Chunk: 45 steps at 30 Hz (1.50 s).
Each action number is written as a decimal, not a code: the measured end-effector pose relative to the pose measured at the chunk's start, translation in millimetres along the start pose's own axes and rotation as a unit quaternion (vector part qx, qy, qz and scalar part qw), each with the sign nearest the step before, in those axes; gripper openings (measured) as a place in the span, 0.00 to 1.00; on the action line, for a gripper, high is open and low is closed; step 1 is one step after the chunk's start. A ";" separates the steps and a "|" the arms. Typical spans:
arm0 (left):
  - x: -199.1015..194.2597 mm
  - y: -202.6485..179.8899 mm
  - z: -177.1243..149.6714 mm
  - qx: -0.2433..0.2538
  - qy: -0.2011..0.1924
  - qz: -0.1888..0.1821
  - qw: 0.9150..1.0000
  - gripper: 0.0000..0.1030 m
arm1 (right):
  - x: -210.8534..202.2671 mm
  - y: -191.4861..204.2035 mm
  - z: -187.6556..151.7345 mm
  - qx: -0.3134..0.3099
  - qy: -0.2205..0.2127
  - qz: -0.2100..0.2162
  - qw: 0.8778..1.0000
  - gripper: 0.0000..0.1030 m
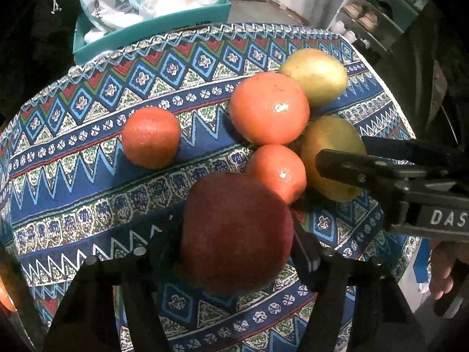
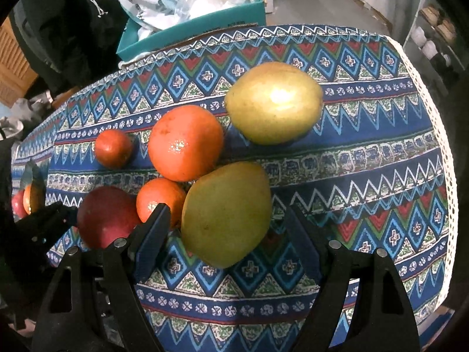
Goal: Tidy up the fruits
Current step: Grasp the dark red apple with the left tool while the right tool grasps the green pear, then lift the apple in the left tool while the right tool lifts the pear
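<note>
Between the left gripper's [image 1: 234, 234] clenched fingers sits an apple [image 1: 236, 231]; a pear [image 2: 225, 214], long axis upright-tilted, lies between the right gripper's [image 2: 227, 231] released fingers.

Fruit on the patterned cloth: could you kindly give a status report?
Left gripper shut on round red apple. Right gripper open, astride nearer yellow-green pear. Small orange tangerine crowds both.

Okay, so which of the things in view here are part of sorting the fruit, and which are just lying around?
For the job: red apple, large orange, small orange beside the apple, lone orange lying apart, near pear, far pear.
Just lying about: teal box, plastic bags in it, shelf unit behind, patterned tablecloth.
</note>
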State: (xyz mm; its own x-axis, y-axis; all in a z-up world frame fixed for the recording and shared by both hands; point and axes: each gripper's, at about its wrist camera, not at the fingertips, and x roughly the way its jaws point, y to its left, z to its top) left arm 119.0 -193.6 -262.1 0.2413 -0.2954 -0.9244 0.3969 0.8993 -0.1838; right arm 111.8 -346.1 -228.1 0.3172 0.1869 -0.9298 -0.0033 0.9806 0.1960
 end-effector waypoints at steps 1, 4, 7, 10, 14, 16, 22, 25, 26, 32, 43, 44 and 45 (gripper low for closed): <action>-0.4 -0.1 -0.8 0.000 -0.002 -0.001 1.000 0.66 | 0.4 0.1 0.3 0.000 0.000 0.001 1.000 0.78; -4.1 3.4 -2.3 -0.007 -0.005 -0.002 1.000 0.65 | 3.1 -0.1 1.8 0.004 0.002 0.003 1.000 0.78; -14.6 9.7 -3.0 -0.008 -0.018 0.004 1.000 0.61 | 6.9 -2.9 2.4 0.010 0.006 0.002 1.000 0.78; -19.9 19.7 -4.1 -0.013 -0.020 0.016 1.000 0.61 | 11.5 -5.0 3.0 0.015 0.009 -0.001 1.000 0.78; -20.2 30.9 -5.9 -0.031 -0.019 0.009 0.999 0.61 | 18.0 -9.0 4.5 0.032 0.013 0.010 0.999 0.74; -22.3 33.3 -7.6 -0.030 -0.019 0.015 0.999 0.61 | 19.8 -12.1 5.3 0.044 0.016 0.029 0.998 0.63; -26.3 33.5 -11.7 -0.029 -0.020 0.014 0.999 0.61 | 21.4 -3.8 3.0 0.030 0.023 0.023 0.999 0.63; -32.5 32.3 -13.3 -0.027 -0.026 0.016 0.999 0.61 | 19.5 5.6 1.0 0.006 0.021 -0.004 1.000 0.62; -34.3 32.0 -13.0 -0.027 -0.027 0.015 0.999 0.61 | 18.3 8.2 0.4 -0.001 0.017 -0.014 1.000 0.62; -50.6 34.9 -12.8 -0.034 -0.039 0.018 0.998 0.61 | 1.2 13.4 -0.7 -0.015 -0.011 -0.032 0.999 0.62; -86.5 40.2 -19.1 -0.045 -0.065 0.022 0.997 0.61 | -43.7 26.9 -0.5 -0.020 -0.065 -0.015 0.998 0.62; -90.2 40.5 -20.0 -0.045 -0.068 0.022 0.996 0.61 | -48.9 29.7 -0.1 -0.022 -0.071 -0.014 0.997 0.62; -94.8 41.0 -21.1 -0.045 -0.072 0.022 0.996 0.61 | -54.8 32.2 -0.3 -0.026 -0.078 -0.014 0.997 0.62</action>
State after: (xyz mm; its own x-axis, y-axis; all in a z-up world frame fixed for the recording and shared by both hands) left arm 93.6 -121.9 -189.1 0.3842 -0.2915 -0.8760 0.3030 0.9361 -0.1786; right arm 94.0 -324.7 -171.0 0.4606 0.1517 -0.8745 -0.0393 0.9878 0.1506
